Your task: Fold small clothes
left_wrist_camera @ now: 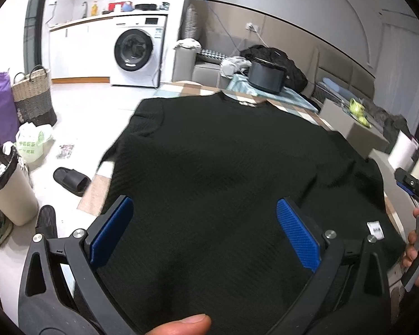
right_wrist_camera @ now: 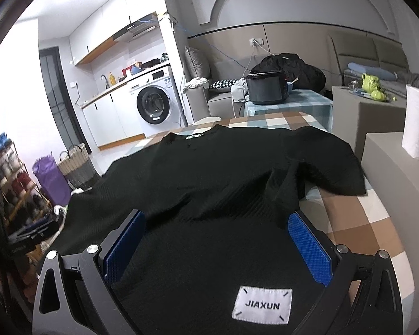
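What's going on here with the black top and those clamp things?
A person holds two black grippers with blue pads, the left gripper and the right gripper, over a black ribbed knit top spread flat on a checked tablecloth. Both are open and grip nothing. No fold has been made yet.

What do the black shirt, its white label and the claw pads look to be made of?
Shirt: soft matte knit or textured woven fabric, judging by fine ribbing and loose folds; fibre unclear. Label: white woven cloth patch with printed or stitched "JIAXUN". Pads: blue, finely dimpled, probably rubber or printed plastic, on the right claw; the left claw carries the same.
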A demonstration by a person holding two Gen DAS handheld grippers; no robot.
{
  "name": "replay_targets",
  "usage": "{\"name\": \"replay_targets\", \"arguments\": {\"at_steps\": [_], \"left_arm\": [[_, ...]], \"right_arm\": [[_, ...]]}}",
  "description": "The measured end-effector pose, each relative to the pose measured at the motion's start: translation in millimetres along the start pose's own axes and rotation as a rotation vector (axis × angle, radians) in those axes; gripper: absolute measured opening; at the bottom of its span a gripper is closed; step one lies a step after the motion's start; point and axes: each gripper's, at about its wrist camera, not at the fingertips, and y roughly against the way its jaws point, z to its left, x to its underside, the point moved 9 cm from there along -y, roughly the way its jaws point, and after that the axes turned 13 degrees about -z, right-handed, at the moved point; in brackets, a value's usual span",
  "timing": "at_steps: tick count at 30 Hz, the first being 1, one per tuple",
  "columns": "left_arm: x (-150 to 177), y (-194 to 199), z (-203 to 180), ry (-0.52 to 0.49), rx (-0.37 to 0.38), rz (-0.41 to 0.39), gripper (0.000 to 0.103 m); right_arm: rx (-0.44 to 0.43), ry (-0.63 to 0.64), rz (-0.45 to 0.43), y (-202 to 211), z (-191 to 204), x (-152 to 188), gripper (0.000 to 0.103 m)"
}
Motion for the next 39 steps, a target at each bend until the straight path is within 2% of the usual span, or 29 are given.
{"name": "replay_targets", "arguments": {"at_steps": [7,10,16,19,25,31,39], "left_arm": [[-25.7,-20.1,26.4,0.033,-0.051,-0.018,0.102],[-40.3,-29.4,35.8,0.049,-0.056,-0.028,0.102],[-64.6,-58.4,46.5,0.041,-0.071,-0.020,0.102],[-74.7,-76.4,49.5,0.016,-0.089,-0.014,0.102],[-88.2,-115.0,46.6,0.016,-0.082,0.011,0.102],[-96.6,-146.4,43.5,0.012,-0.084,0.021,0.102],[-88.2,-165.0,43.1,0.007,-0.102,0.035,0.102]], "right_arm": [[0.013,-0.073,0.004,-12.7,-15.2,-26.3,0.103],[0.081,-0.123,0.018,-21.5,-36.7,-36.7,0.103],[0.205,-0.429,0.047,-40.4,-109.2,-43.8,0.102],[0.267,-0.566,0.066,-46.6,-146.2,-38.0,0.092],[0.330,-0.801,0.127,-65.0,-196.9,-14.7,0.086],[0.366,-0.857,0.154,-77.9,-212.9,-4.7,0.083],[0.446,-0.792,0.164,-98.2,-220.0,-11.7,0.083]]}}
